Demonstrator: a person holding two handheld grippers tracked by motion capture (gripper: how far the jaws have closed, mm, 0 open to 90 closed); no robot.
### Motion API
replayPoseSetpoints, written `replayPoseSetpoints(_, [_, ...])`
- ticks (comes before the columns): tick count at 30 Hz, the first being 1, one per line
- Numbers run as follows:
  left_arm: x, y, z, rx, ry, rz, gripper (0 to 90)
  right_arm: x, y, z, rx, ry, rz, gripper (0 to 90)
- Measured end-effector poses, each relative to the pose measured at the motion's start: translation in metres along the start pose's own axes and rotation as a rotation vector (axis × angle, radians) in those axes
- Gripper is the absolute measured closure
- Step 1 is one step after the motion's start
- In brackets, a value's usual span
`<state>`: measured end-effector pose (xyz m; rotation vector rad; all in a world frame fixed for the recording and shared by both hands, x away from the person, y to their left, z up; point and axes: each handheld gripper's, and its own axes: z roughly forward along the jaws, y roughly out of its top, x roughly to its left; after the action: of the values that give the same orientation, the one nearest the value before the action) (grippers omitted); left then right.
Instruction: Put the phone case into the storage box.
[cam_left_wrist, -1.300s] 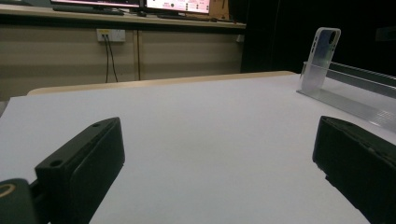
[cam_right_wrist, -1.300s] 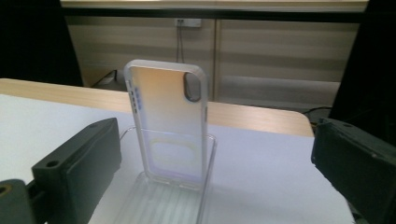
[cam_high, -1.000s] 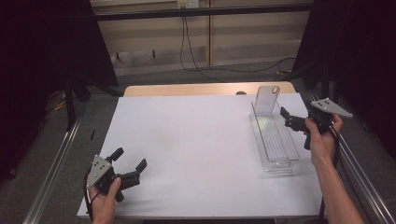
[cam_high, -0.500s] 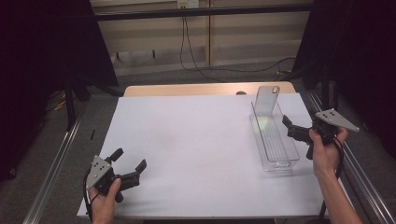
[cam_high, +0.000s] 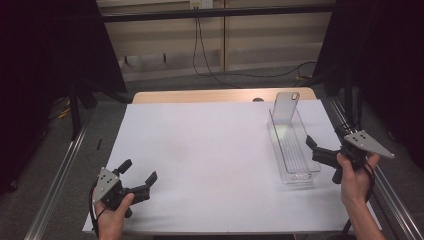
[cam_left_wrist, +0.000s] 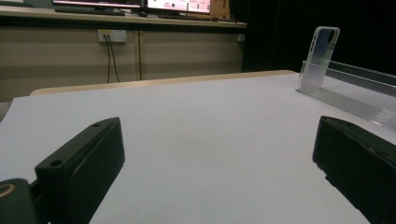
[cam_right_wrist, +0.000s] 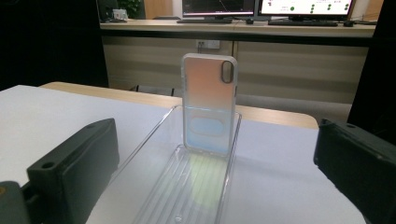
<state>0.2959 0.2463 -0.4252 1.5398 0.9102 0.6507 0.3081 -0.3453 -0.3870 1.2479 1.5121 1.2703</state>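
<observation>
White sheet-covered table (cam_high: 210, 165) takes up most of the work area, bare but for the right side. There a long clear ribbed plastic tray (cam_high: 306, 175) lies with its long axis running near to far. At the tray's far end a translucent, iridescent phone case (cam_right_wrist: 209, 105) stands upright, leaning against the far wall as best I can judge. Its long axis is vertical, its camera cutout sits at the top, and its broad face looks back along the tray toward me.

My judgement: the case looks placed in the tray, so the work seems either finished or not begun; nothing is held.

My right gripper (cam_high: 320, 150) hangs just beside the tray's near right edge, jaws spread wide, empty, aimed straight down the tray at the case. My left gripper (cam_high: 136, 172) rests low over the near left corner of the sheet, jaws likewise apart and empty, well away from tray and case.
</observation>
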Motion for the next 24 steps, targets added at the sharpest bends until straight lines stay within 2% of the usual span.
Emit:
replayPoseSetpoints(7, [-0.001, 0.0, -0.001, -0.003, -0.011, -0.004, 2.3, 0.007, -0.002, -0.012, -0.023, 0.032, -0.003, 0.0])
replayPoseSetpoints(12, [-0.002, 0.0, -0.001, -0.007, -0.014, -0.006, 2.3, 0.011, -0.012, -0.018, -0.005, 0.041, 0.006, 0.0])
replayPoseSetpoints(17, [-0.002, 0.0, -0.002, -0.006, -0.016, 0.002, 2.3, 0.013, -0.017, -0.025, -0.012, 0.058, 0.014, 0.0])
replayPoseSetpoints(20, [-0.002, 0.0, -0.002, -0.007, -0.022, 0.0, 2.3, 0.019, -0.021, -0.03, -0.003, 0.073, 0.013, 0.0])
replayPoseSetpoints(24, [-0.003, 0.0, -0.003, -0.005, -0.023, 0.002, 2.3, 0.024, -0.024, -0.037, 0.002, 0.069, 0.01, 0.0])
